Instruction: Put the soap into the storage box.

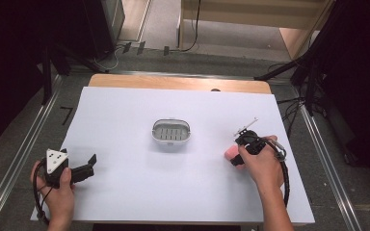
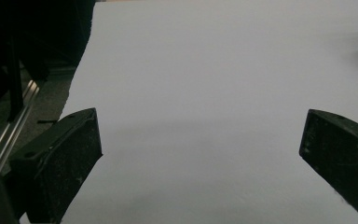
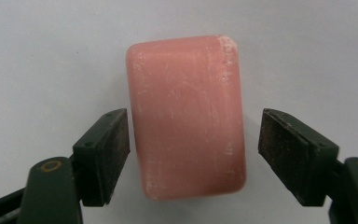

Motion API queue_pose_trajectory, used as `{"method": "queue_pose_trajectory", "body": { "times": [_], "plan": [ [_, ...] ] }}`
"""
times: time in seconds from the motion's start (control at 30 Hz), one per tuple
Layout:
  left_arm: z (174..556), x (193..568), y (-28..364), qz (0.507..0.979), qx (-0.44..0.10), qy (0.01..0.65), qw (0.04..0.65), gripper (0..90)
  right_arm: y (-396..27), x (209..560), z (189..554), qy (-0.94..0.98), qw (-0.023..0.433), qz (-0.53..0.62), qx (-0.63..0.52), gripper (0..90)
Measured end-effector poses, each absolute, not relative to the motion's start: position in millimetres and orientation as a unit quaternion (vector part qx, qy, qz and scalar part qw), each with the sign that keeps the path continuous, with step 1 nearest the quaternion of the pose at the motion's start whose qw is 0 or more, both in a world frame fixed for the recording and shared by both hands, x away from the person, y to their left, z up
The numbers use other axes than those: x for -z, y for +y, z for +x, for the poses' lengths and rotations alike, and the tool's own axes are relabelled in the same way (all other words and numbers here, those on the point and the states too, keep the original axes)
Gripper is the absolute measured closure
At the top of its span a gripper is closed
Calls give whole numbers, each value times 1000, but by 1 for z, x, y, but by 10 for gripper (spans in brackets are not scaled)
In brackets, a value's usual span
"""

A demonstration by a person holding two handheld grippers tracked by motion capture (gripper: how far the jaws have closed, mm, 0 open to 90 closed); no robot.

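My right gripper [image 3: 193,154] is straddling the pink bar of soap [image 3: 186,114], which lies flat on the white surface [image 1: 125,192]. In the right gripper view one pad sits right against the bar's long side, or so close I cannot tell whether it touches; the other pad stands clear of the opposite side with a strip of white showing between. So the jaws are around the soap but not pinching it: it rests on the surface under its own weight.

From the high view, the soap [image 1: 231,153] lies toward the right edge of the surface, roughly midway between the near and far edges, and peeks out just left of my right gripper [image 1: 243,149], with my right hand [image 1: 262,166] over the body of the tool and its cable trailing back toward the near edge.

A white oval soap dish [image 1: 172,133] with a slotted grey insert sits near the centre of the surface, well apart from the soap.

My left gripper [image 1: 92,161] rests near the near left corner in my left hand [image 1: 60,190]. In the left gripper view its jaws are spread wide over bare white surface [image 2: 205,93], holding nothing.
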State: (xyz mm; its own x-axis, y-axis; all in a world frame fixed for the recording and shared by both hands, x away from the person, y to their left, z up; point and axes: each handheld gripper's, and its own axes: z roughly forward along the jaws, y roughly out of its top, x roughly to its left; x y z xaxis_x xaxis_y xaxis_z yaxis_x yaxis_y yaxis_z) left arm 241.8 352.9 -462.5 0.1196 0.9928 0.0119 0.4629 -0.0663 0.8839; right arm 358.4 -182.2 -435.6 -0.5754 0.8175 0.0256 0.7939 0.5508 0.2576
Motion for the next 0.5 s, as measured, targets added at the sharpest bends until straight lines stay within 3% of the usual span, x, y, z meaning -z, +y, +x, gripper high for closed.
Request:
{"method": "queue_pose_trajectory", "body": {
  "times": [0.5],
  "plan": [
    [242, 463, 353, 643, -345, 566, 383, 0, -177, 449, 368, 884, 32, 451, -117, 384]
  ]
}}
